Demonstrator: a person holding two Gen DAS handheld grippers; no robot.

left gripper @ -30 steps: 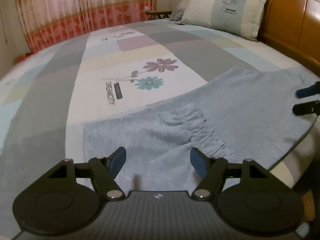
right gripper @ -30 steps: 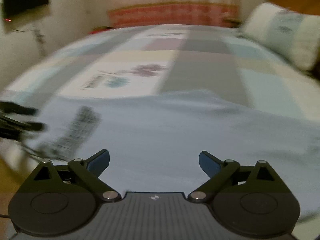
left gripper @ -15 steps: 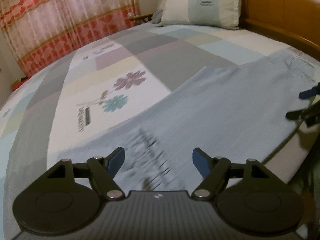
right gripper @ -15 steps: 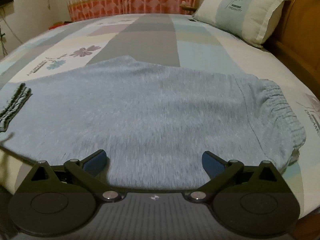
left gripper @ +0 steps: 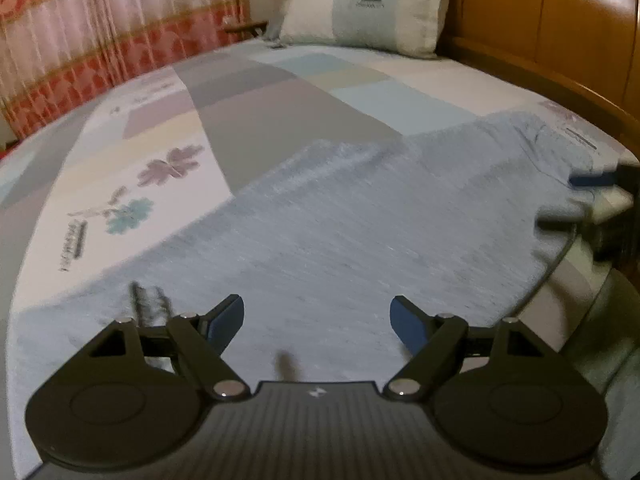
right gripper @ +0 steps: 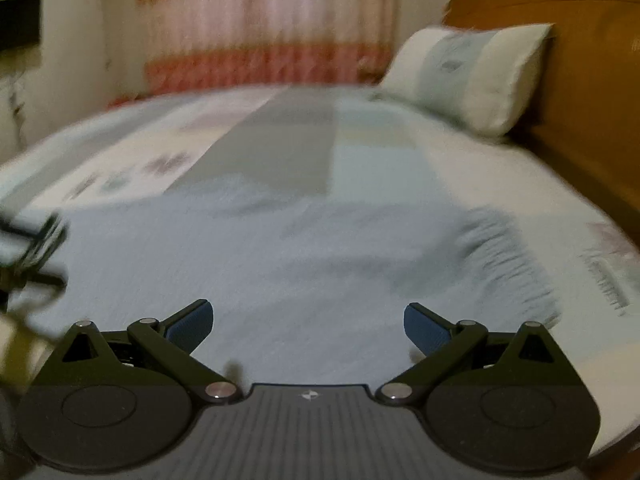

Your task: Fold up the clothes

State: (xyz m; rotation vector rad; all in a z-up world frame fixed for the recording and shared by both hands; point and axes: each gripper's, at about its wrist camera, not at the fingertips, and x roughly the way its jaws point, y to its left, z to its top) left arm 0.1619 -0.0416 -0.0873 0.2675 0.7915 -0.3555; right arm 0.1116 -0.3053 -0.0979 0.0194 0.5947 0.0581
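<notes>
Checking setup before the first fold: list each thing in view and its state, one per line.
Garment: spread flat on the bed, unfolded, held by no claw.
Left claw: open, empty, above the garment.
Right claw: open, empty, above the garment.
Pillow: lying at the headboard.
Curtain: drawn shut.

Bed (left gripper: 280, 120) with patchwork sheet: grey, pale blue, cream blocks, flower print. Pillow (left gripper: 372, 4) at head, against wooden headboard (left gripper: 560, 28). Pink-red patterned curtain (left gripper: 100, 36) along far side. Pale wall (right gripper: 80, 20) left of curtain, dark object (right gripper: 20, 20) mounted on it. Dim warm light.
</notes>
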